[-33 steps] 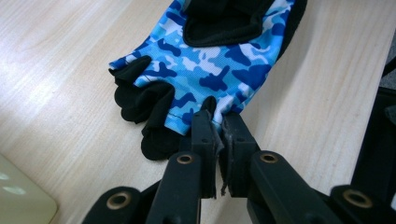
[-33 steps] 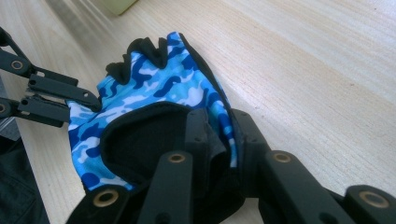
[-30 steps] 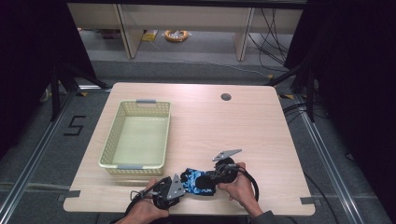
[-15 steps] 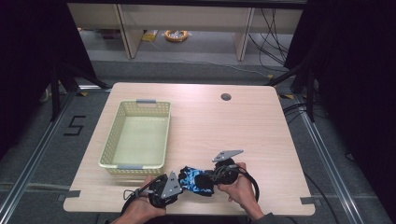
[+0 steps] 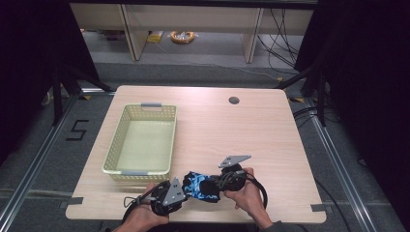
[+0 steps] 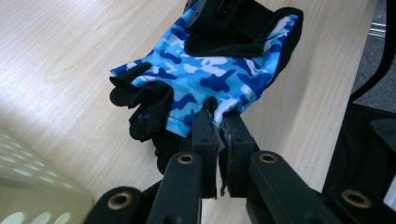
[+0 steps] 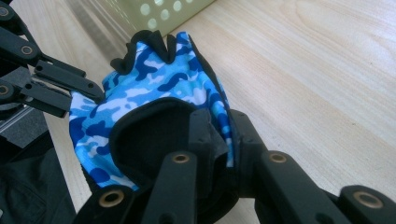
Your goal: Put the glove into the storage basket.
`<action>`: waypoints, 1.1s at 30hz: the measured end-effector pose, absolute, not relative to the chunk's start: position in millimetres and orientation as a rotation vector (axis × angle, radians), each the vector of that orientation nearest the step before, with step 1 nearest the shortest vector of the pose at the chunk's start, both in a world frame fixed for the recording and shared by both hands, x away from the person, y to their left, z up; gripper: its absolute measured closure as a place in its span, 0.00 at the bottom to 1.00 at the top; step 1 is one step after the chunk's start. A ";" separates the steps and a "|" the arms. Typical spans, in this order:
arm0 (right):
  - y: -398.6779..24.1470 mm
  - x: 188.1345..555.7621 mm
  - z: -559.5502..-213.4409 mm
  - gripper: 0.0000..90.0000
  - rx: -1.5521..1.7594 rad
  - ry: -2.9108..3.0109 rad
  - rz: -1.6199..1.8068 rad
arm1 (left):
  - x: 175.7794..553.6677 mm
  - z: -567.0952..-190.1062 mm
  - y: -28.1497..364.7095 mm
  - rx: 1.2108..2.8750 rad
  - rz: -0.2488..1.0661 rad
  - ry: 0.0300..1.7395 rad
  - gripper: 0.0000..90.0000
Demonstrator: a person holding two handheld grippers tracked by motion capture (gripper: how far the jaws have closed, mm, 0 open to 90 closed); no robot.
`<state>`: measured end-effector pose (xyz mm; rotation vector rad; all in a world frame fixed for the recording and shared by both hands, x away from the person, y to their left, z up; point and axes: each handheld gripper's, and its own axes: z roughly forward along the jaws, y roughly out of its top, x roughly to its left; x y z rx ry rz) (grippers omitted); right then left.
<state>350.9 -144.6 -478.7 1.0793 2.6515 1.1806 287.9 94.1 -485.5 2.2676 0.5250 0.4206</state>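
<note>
A fingerless glove point(image 5: 199, 186) in blue camouflage with black trim is held between both grippers just above the table's near edge. My left gripper point(image 6: 218, 122) is shut on the glove's point(image 6: 210, 79) side edge. My right gripper point(image 7: 219, 135) is shut on the glove's point(image 7: 154, 88) black cuff opening. In the high view the left gripper point(image 5: 180, 192) sits at the glove's left end and the right gripper point(image 5: 218, 184) at its right end. A hand holds each one.
A pale green mesh basket point(image 5: 121, 145) stands on the left half of the wooden table point(image 5: 251, 130), close behind the left gripper. A round cable hole point(image 5: 234, 100) sits at the far side. Shelving and cables lie beyond the table.
Both grippers and the glove have shifted slightly toward the near edge and to the left. Both stay shut on the glove.
</note>
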 end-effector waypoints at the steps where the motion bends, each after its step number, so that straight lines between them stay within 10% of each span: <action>1: -144.7 351.0 -479.1 0.90 1.065 2.643 1.184 | 287.9 -485.5 94.1 2.268 0.421 0.525 0.94; 33: -106.2 371.4 -396.3 0.90 0.933 2.588 1.227 | 304.1 -415.0 138.8 2.162 0.462 0.576 0.94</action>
